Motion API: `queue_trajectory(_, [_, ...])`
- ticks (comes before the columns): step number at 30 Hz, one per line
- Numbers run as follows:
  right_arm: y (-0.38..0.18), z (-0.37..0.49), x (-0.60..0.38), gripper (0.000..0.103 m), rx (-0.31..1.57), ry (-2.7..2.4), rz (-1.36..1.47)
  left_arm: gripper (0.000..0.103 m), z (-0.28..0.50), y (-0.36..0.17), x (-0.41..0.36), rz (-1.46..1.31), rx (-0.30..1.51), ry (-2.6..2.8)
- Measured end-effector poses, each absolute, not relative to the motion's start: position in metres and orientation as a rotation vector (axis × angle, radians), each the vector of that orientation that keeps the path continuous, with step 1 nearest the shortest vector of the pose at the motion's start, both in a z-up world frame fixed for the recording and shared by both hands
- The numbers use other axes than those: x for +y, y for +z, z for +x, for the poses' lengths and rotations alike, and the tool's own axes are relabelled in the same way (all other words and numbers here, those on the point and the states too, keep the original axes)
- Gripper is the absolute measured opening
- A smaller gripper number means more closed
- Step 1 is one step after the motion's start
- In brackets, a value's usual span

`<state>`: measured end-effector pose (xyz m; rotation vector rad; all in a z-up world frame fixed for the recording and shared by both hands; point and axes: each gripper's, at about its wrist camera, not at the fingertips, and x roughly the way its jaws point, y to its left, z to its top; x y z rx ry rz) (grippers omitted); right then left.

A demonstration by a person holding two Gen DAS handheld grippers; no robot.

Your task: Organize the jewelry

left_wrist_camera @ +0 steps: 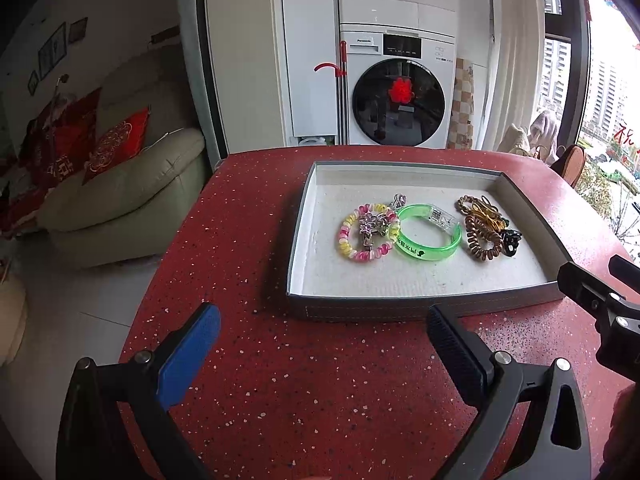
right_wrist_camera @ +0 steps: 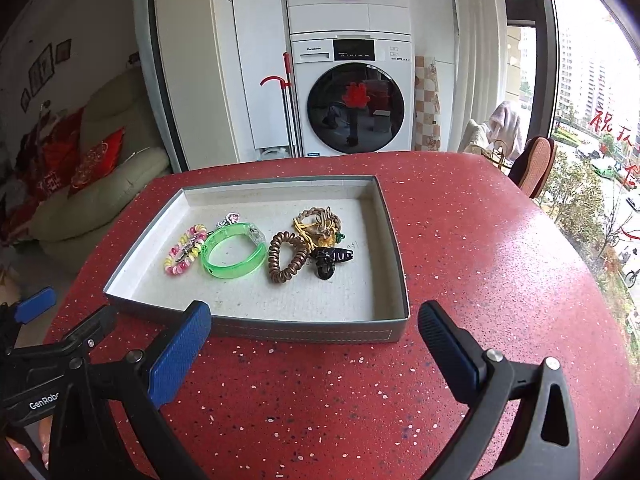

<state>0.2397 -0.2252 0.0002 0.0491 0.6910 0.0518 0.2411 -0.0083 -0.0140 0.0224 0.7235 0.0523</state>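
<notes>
Printing on the green bangle (left_wrist_camera: 428,236) is too small to read.

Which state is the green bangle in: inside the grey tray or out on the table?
Inside. The green bangle lies on the grey tray floor, between the pink-yellow coil bracelet and the brown coil tie.

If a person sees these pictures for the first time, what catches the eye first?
Probably the bright green bangle in the middle of the grey tray, between a pink and yellow coil band and a brown coil band. The tray sits on a speckled red table. Both grippers, left and right, hover open before it.
</notes>
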Motion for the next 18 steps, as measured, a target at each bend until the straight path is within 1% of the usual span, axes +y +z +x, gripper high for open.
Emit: queue_trajectory(18, [-0.001, 0.226, -0.221, 0.103, 0.652, 0.032, 0.021, 0.103, 0.230, -0.015, -0.009, 0.029, 0.694, 0.080])
